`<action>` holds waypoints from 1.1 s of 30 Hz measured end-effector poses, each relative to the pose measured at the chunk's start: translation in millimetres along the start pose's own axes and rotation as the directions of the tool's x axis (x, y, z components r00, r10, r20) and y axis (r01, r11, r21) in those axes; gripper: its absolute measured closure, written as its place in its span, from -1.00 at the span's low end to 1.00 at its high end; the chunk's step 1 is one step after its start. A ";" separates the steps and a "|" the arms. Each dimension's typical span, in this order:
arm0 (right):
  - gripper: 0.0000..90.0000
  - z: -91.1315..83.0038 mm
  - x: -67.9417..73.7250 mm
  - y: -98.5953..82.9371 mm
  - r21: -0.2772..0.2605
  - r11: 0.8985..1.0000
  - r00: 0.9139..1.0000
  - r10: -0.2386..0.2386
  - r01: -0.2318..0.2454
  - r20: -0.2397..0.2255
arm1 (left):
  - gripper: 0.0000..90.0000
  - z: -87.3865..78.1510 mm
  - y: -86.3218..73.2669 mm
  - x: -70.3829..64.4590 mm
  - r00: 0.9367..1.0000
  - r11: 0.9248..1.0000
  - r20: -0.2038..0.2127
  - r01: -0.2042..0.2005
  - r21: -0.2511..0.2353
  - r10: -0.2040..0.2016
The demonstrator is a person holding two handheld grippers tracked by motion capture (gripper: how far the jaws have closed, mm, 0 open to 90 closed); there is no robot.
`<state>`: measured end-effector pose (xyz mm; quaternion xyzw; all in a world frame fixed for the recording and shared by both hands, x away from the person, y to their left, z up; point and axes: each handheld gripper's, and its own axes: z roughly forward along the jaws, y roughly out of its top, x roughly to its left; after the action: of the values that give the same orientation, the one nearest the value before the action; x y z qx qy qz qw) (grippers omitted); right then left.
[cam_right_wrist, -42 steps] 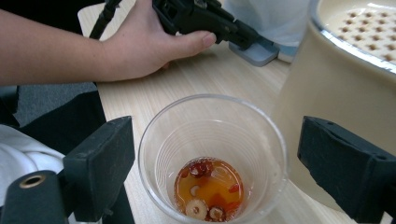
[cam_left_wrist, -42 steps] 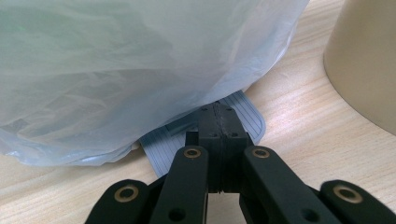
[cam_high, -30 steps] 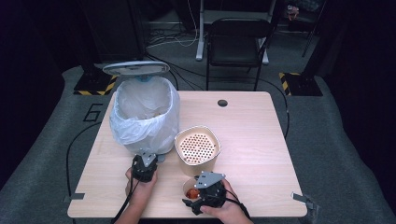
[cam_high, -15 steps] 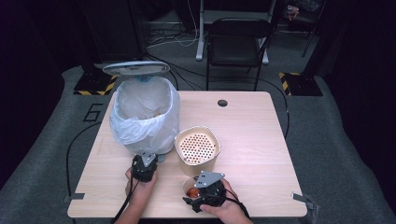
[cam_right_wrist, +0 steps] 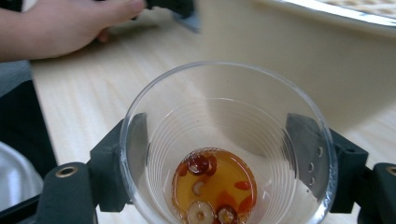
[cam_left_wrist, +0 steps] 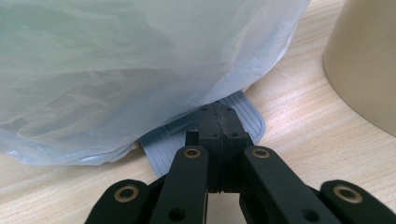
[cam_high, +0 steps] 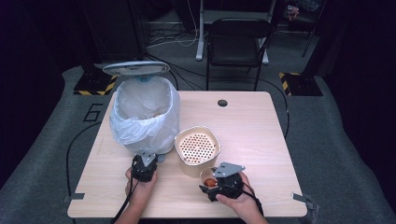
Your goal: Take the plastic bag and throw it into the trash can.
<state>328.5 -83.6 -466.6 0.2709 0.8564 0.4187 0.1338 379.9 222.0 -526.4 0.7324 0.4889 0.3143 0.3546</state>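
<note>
Right gripper (cam_high: 215,184) clamped around a clear plastic cup (cam_right_wrist: 227,154), jaws pressed to either side of its wall, just in front of the cream strainer pot (cam_high: 197,148) at the near edge of the wooden table (cam_high: 261,135). Amber liquid (cam_right_wrist: 215,184) pooled in the cup's bottom, with red date slices and small red berries floating in it. Cup upright, close beside the pot's wall. Left gripper (cam_left_wrist: 218,122) to the left of the pot, jaws pressed fully together, tips resting on the ribbed grey pedal (cam_left_wrist: 243,112) that pokes out from under the bin (cam_high: 144,112). Bin standing left of the pot and touching it, lined with a pale bag (cam_left_wrist: 140,70), lid (cam_high: 136,68) raised behind it. Pot's perforated insert (cam_high: 197,145) sitting inside its rim. Left hand (cam_right_wrist: 70,25) lying on the table beyond the cup.
</note>
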 end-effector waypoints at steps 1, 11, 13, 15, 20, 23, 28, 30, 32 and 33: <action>-0.50 -2.8 -3.4 -0.8 -0.002 1.000 1.000 0.010 -0.010 0.013 | 1.00 -0.3 0.2 0.2 1.000 1.000 0.003 -0.001 0.005 0.001; -0.50 -22.8 -38.3 -13.8 -0.015 0.994 0.984 0.106 -0.105 0.142 | 1.00 -0.4 0.0 -0.5 1.000 1.000 0.006 0.001 0.008 -0.001; -0.50 -25.5 -45.0 -16.0 -0.022 0.993 0.979 0.114 -0.112 0.167 | 1.00 -0.4 0.0 -0.5 1.000 1.000 0.006 0.002 0.008 -0.002; -0.50 -28.0 -50.0 -18.2 -0.026 0.992 0.973 0.129 -0.126 0.192 | 1.00 -0.4 0.0 -0.5 1.000 1.000 0.006 0.002 0.008 -0.002; -0.50 -32.6 -63.0 -24.5 -0.026 0.988 0.958 0.153 -0.152 0.242 | 1.00 -0.4 0.0 -0.5 1.000 1.000 0.005 0.002 0.008 -0.002; -0.51 -34.0 -70.1 -28.0 -0.035 0.986 0.949 0.165 -0.161 0.270 | 1.00 -0.4 0.0 -0.7 1.000 1.000 0.004 0.000 0.008 -0.001; -0.51 -34.0 -77.3 -33.0 -0.050 0.980 0.936 0.200 -0.194 0.288 | 1.00 -0.4 0.0 -0.8 1.000 1.000 0.004 0.000 0.008 0.000; -0.51 -33.8 -78.9 -34.3 -0.054 0.976 0.930 0.215 -0.209 0.297 | 1.00 -0.4 0.1 -0.9 1.000 1.000 0.003 -0.001 0.008 0.001; -0.51 -34.0 -81.0 -36.1 -0.045 0.976 0.930 0.216 -0.212 0.297 | 1.00 -0.4 0.0 -0.7 1.000 1.000 0.004 0.000 0.008 0.000; -0.51 -33.6 -82.2 -37.0 -0.051 0.975 0.929 0.220 -0.215 0.297 | 1.00 -0.4 0.0 -0.5 1.000 1.000 0.005 0.002 0.008 -0.002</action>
<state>367.3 -171.2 -474.9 0.4234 0.7869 0.3925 0.2177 379.5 221.5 -526.2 0.7344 0.4898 0.3100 0.3532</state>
